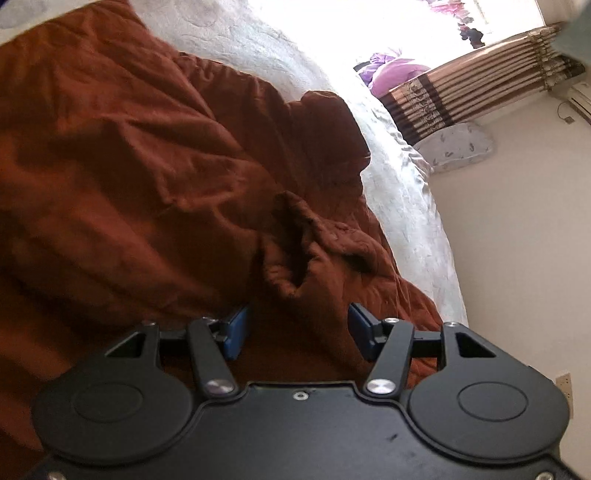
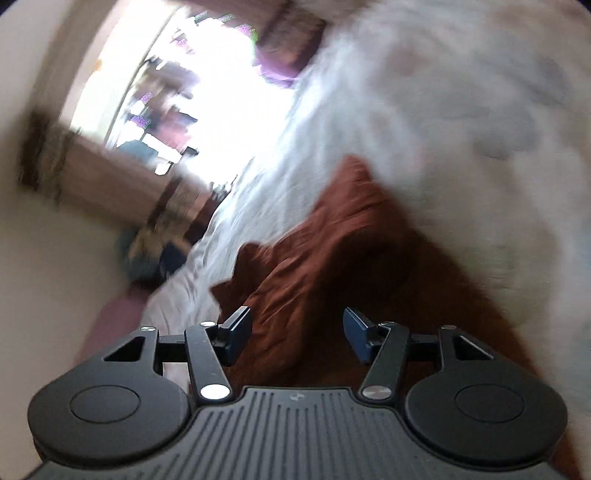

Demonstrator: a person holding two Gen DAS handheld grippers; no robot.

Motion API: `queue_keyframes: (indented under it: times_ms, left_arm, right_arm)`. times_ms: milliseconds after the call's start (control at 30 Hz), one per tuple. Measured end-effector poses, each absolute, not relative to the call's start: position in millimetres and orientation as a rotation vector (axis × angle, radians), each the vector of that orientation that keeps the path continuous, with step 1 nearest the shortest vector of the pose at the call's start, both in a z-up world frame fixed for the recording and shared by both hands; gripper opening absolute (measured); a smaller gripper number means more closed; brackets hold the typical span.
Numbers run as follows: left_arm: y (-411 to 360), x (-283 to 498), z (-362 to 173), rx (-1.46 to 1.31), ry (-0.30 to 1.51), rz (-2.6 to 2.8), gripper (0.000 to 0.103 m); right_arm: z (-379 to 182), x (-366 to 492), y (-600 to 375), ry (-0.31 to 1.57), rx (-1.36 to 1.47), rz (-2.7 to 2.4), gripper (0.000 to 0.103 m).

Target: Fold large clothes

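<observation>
A large rust-brown garment (image 1: 147,177) lies crumpled across a white bedspread (image 1: 406,192). In the left wrist view my left gripper (image 1: 297,330) hangs just over the brown cloth near a puckered fold (image 1: 291,240); its blue pads (image 1: 236,332) stand apart with only the cloth surface below them, nothing pinched. The right wrist view is blurred. There my right gripper (image 2: 297,332) is open above the same brown garment (image 2: 332,251), whose edge runs along the white bedspread (image 2: 424,110). Nothing is caught between its fingers.
A bright window (image 1: 369,26) with a striped brown curtain (image 1: 461,88) lies beyond the bed. Purple cloth (image 1: 391,70) sits near the window. A patterned pillow (image 1: 458,146) leans at the cream wall (image 1: 517,258). An air conditioner (image 1: 578,99) hangs on that wall.
</observation>
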State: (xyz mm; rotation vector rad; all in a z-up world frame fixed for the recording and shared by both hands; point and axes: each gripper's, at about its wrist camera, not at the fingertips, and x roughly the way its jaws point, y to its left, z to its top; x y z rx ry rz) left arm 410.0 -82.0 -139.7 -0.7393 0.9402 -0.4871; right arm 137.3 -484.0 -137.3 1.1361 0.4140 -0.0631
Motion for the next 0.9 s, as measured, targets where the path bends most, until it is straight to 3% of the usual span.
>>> queue_keyframes:
  times_ms: [67, 100, 133, 267, 467, 500, 533, 633, 900]
  left_arm:
    - [-88, 415, -136, -0.743, 0.913, -0.499, 0.047]
    - [-89, 415, -132, -0.744, 0.898, -0.502, 0.019]
    - [-89, 416, -128, -0.748, 0.888, -0.510, 0.011]
    - [-77, 407, -114, -0.713, 0.807, -0.506, 0.011]
    - [-76, 397, -134, -0.617, 0.855, -0.475, 0.011]
    - [-75, 397, -133, -0.620, 0.842, -0.478, 0.011]
    - [-75, 397, -130, -0.628, 0.825, -0.482, 0.011]
    - [-69, 397, -118, -0.670, 0.749, -0.514, 0.010]
    - [-79, 405, -157, -0.544, 0.865, -0.471, 0.015]
  right_arm:
    - [-154, 146, -481, 0.391, 1.214, -0.063, 0.068]
    - [-160, 151, -482, 0.376, 1.253, -0.054, 0.068]
    - [-167, 161, -476, 0.368, 1.280, -0.052, 0.068]
    - [-189, 187, -472, 0.305, 1.391, -0.068, 0.069]
    - [-228, 184, -487, 0.216, 1.631, -0.080, 0.069]
    - [-232, 187, -489, 0.197, 1.668, -0.067, 0.065]
    - [-231, 186, -489, 0.186, 1.680, -0.064, 0.047]
    - [-214, 189, -494, 0.196, 1.550, -0.123, 0.011]
    - [-224, 190, -497, 0.309, 1.455, -0.257, 0.006]
